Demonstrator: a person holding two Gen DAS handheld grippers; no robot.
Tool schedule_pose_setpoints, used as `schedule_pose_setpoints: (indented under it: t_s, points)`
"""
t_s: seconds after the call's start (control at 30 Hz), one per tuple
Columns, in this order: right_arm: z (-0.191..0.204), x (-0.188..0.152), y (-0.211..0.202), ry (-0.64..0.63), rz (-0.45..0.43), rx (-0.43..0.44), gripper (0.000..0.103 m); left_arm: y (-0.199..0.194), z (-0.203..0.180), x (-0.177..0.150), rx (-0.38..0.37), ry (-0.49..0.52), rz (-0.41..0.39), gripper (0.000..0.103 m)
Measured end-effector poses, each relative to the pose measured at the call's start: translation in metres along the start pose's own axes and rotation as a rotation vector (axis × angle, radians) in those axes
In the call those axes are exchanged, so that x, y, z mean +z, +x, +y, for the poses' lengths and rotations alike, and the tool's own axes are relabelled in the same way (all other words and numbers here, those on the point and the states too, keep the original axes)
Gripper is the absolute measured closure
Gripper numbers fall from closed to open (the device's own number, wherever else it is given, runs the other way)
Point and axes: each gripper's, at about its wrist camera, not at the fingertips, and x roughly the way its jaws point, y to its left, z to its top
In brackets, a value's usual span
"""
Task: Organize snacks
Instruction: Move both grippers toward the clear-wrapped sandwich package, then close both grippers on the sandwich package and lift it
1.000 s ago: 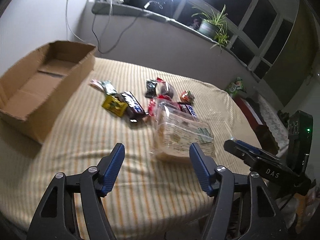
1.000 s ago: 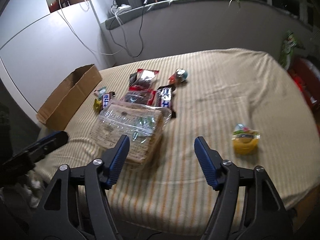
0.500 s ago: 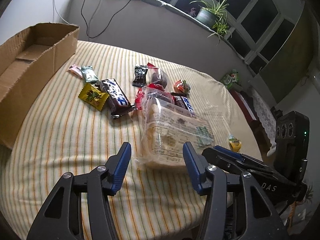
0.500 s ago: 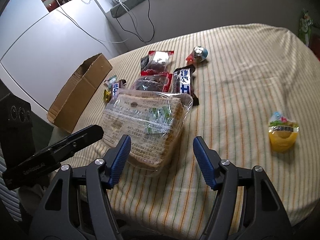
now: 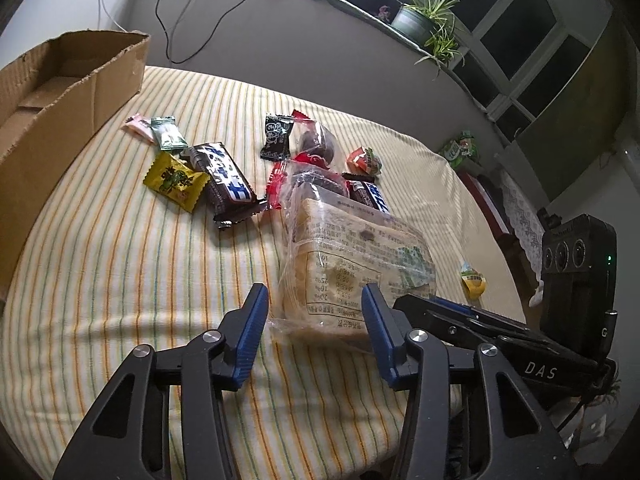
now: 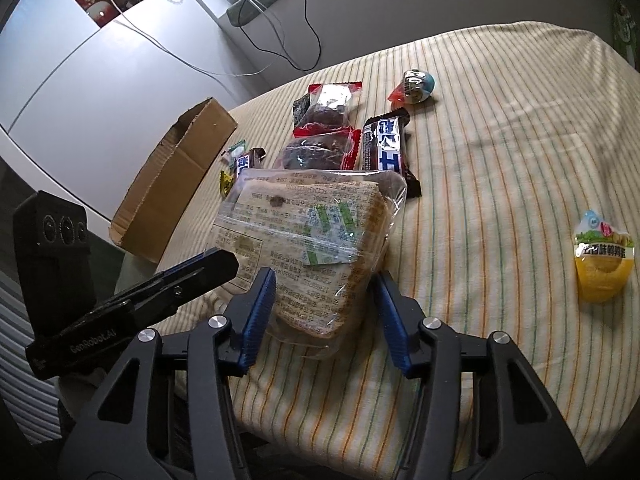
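Both grippers stand open around the near end of the bagged bread (image 6: 304, 240): left gripper (image 5: 314, 322), right gripper (image 6: 324, 304). Bare striped tablecloth (image 6: 500, 184) spreads right; cardboard box (image 5: 60, 92) sits far left.

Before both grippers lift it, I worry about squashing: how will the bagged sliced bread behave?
The bagged bread is probably light and soft: it shows as stacked slices in a thin, crinkled clear wrapper, so tight jaws would likely dent it. The loose wrapper may slip or stretch. Gripped at one end only, it could sag.
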Motion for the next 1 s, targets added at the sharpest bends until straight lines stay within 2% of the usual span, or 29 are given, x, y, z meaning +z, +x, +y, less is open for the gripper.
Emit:
schedule_pose_setpoints:
  t_s: [0.23,0.57,1.0]
  points:
    - [0.008,0.002,0.0,-0.03,0.004,-0.011,0.055,-0.001,-0.01,-0.002,0.013,0.039,-0.002,0.059]
    - [0.032,0.003,0.002,-0.107,0.0,-0.032,0.056,-0.011,-0.016,-0.009,0.088,0.136,-0.02,0.059]
    - [0.094,0.028,0.009,-0.237,-0.027,0.013,0.056,-0.064,0.011,0.003,0.147,0.094,-0.149,0.059]
